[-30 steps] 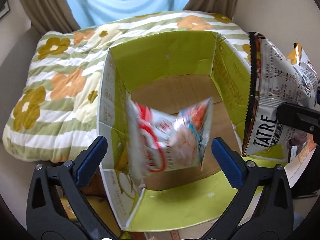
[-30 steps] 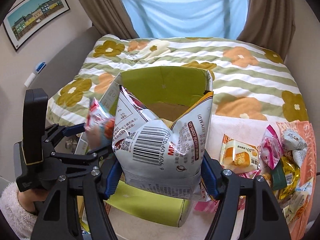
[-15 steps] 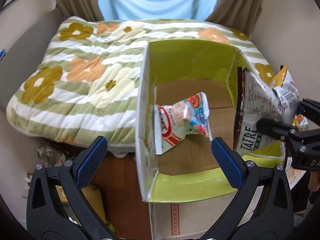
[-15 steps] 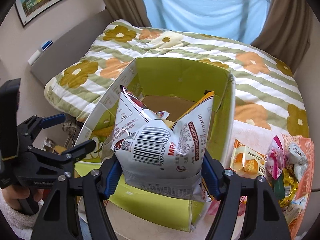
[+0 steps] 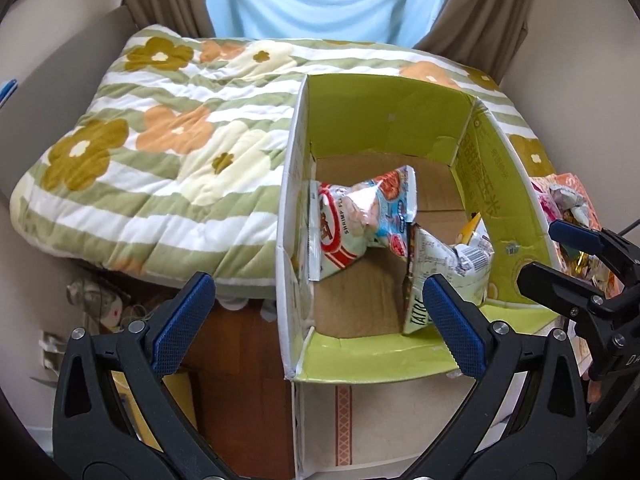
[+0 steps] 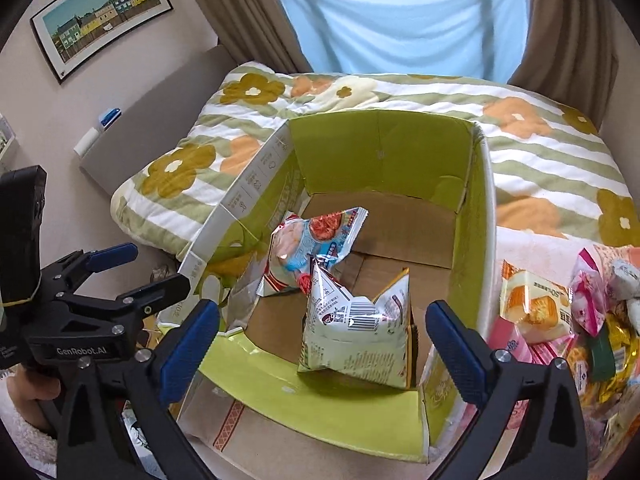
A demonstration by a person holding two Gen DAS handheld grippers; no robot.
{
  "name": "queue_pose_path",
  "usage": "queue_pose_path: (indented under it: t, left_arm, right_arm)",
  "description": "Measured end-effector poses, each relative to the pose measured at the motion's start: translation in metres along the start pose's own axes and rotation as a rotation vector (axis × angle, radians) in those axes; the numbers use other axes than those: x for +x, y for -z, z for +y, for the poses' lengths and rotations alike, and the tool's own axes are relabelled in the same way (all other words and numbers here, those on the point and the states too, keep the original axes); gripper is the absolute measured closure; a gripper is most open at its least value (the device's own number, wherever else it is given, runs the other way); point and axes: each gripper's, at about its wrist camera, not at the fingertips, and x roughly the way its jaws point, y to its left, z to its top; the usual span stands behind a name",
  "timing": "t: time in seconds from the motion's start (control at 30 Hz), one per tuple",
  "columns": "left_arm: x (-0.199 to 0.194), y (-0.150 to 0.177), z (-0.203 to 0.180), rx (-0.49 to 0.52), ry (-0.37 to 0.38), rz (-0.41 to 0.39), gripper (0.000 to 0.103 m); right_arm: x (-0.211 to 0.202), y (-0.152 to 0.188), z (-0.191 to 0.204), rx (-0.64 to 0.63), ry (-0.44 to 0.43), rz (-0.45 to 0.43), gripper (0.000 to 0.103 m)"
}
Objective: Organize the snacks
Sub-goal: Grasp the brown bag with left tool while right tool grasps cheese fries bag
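Cardboard box (image 6: pixel 472 216) with green flaps holds two snack bags: shrimp chips bag (image 6: pixel 312 240) and silver bag (image 6: pixel 356 332), touching. Loose snacks (image 6: pixel 580 312) pile right of it. Left gripper (image 5: pixel 316 320) and right gripper (image 6: pixel 320 340), both spread wide, grip nothing.

White bag (image 6: pixel 356 336) released from right gripper (image 6: pixel 322 334), now standing in box (image 6: pixel 474 216) at lower centre, fingers (image 6: pixel 454 340) spread empty, shrimp bag (image 6: pixel 312 244) settled behind it
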Motion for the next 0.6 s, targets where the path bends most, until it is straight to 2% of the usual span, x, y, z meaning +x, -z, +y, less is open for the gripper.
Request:
queue_pose_path:
  t: [0.33,0.6]
  left_arm:
    - [-0.005,0.011,-0.008,0.025,0.094,-0.009,0.000]
    - [-0.028,0.007,-0.049,0.079,0.128,-0.061,0.000]
  right_arm:
    - [-0.022,0.007,0.007,0.014,0.057,-0.030,0.000]
    - [-0.065,0.015,-0.011,0.048,0.088,-0.117,0.000]
